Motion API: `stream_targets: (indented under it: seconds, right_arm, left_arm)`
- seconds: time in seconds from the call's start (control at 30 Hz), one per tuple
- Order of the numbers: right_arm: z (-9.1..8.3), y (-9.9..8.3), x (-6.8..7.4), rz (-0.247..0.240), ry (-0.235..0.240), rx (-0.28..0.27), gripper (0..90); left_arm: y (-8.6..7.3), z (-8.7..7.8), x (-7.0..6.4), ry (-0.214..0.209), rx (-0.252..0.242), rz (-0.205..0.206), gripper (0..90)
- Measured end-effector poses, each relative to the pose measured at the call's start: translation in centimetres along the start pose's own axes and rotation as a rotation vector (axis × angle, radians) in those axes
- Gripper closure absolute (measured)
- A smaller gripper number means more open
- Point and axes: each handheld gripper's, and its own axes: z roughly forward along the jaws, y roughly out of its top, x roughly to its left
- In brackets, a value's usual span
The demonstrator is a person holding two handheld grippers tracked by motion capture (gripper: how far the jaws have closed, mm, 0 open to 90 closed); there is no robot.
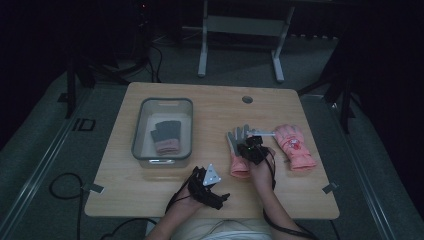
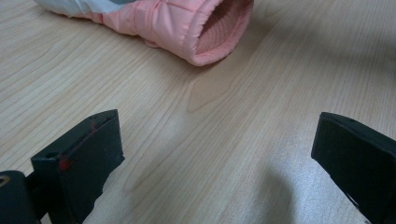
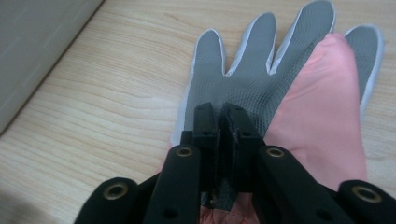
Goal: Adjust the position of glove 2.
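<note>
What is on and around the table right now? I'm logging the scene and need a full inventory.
Grey-palmed glove: one, pink and grey, table middle, palm up, under right gripper.
Pink glove: one, pink, table's right part.
Bin: one, grey, table's left part.
Glove in bin: one, grey with pink cuff.
Table: one, light wood.
Left gripper: black, open, near edge.
Right gripper: black, shut on grey-palmed glove's fabric.

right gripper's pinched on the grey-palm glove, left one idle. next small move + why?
Probably lift the right gripper slightly to raise the grey-palm glove off the table. Its jaws are shut on the glove's palm, so the grasp looks made. A like glove already lies in the grey bin, a likely destination. The left gripper is open, off the glove.
</note>
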Motion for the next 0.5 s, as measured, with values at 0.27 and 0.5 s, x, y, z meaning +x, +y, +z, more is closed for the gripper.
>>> stream_targets:
  seconds: [0.27,0.5]
  right_arm:
    - [-4.3,2.1,-1.2,-0.056,0.044,-0.11,77.0]
    - [-8.6,3.4,-6.7,-0.146,0.046,-0.172,73.6]
  left_arm:
    - [0.0,0.0,-0.1,0.005,0.001,0.014,1.5]
    - [-0.1,0.1,0.0,0.004,-0.003,0.017,1.5]
